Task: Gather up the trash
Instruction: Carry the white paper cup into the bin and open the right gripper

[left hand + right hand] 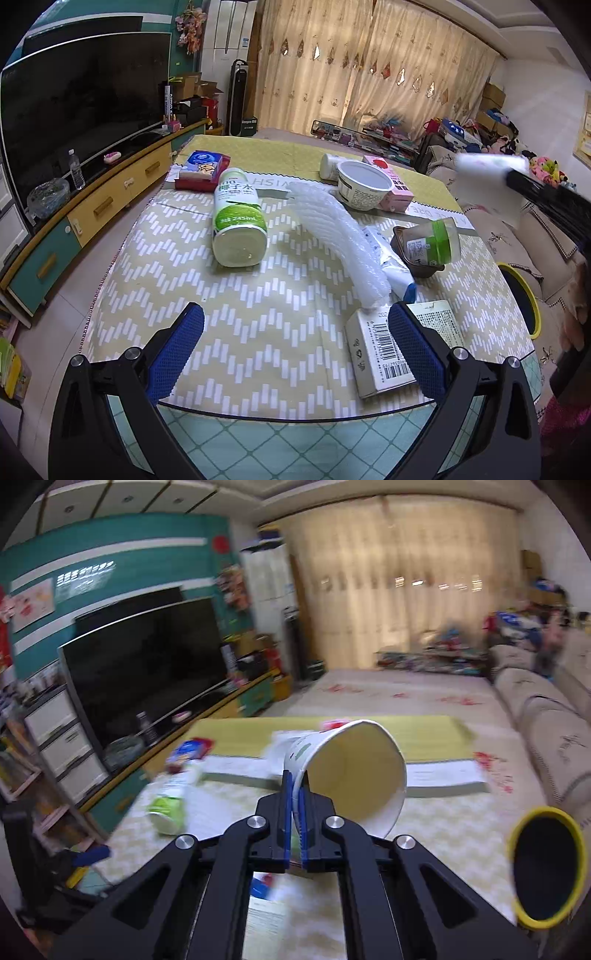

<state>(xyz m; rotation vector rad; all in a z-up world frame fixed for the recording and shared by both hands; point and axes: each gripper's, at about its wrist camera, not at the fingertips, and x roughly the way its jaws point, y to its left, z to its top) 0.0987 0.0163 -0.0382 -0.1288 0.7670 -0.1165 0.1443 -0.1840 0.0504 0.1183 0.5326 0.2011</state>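
Observation:
My right gripper [294, 790] is shut on the rim of a white paper cup [351, 771] and holds it on its side above the table; it shows blurred in the left wrist view [487, 166]. My left gripper [295, 321] is open and empty, low over the near table edge. A small carton with a barcode [373, 350] lies by its right finger. A green-labelled bottle [238, 218] lies on its side. White bubble wrap [336, 236], a white tube [397, 273], a green-lidded jar [436, 240] in a brown tray and a white bowl [364, 184] lie on the patterned cloth [229, 317].
A yellow-rimmed black bin [546, 867] stands off the table's right side, also in the left wrist view [521, 299]. A pink carton [391, 184], a white bottle [328, 166] and a tissue pack [203, 166] lie at the far edge. A TV cabinet [92, 210] runs along the left.

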